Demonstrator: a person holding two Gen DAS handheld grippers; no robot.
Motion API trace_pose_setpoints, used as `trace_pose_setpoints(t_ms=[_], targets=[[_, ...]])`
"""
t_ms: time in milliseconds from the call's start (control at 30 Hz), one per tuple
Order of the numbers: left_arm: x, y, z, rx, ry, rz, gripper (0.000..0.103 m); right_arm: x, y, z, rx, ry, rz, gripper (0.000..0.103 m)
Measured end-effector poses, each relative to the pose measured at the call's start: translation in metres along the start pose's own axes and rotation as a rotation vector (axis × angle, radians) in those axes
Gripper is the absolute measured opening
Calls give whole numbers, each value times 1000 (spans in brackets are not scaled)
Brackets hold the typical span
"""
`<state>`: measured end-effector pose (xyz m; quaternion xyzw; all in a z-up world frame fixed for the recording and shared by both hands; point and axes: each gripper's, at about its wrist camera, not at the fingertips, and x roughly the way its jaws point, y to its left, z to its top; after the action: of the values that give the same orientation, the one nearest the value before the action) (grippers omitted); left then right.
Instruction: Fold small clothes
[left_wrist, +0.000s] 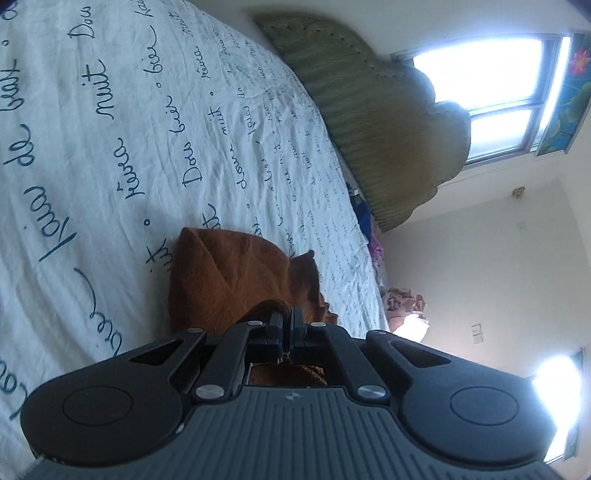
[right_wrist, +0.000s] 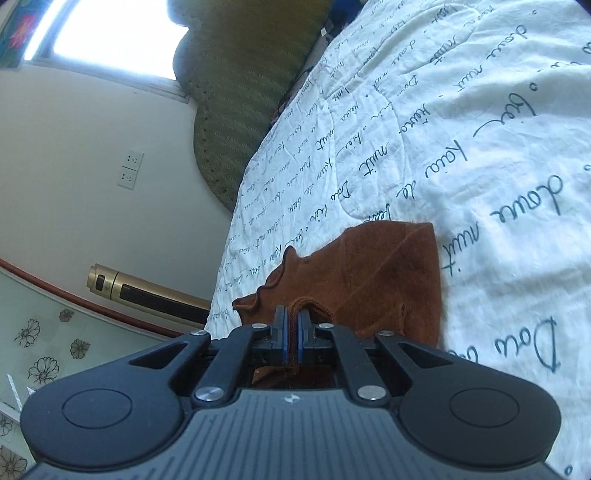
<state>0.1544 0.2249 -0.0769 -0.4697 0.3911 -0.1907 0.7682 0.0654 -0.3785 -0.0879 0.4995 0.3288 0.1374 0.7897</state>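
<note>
Brown garment (left_wrist: 236, 273) in both tools

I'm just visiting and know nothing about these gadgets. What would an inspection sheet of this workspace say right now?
Surface: bed sheet, white with dark script, wrinkled.
Job's things: brown cloth, partly folded, lying on the sheet.
Clutter: pink and purple clothes at the bed's far edge.
Grippers: left gripper shut on the cloth; right gripper shut on the cloth.
Cables: nothing seen.
Surroundings: green headboard, window, wall sockets, gold-coloured cylinder.
</note>
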Motion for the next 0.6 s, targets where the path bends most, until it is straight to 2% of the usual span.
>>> trace_pose_setpoints(t_ms=[200, 433, 600], targets=[[26, 4, 15, -11, 26, 54, 2, 29, -3, 23, -3, 49, -63, 5], [47, 12, 34, -4, 43, 121, 2, 64, -12, 37, 16, 64, -81, 5], [49, 25, 42, -30, 40, 130, 2, 81, -11, 46, 3, 77, -106, 5]])
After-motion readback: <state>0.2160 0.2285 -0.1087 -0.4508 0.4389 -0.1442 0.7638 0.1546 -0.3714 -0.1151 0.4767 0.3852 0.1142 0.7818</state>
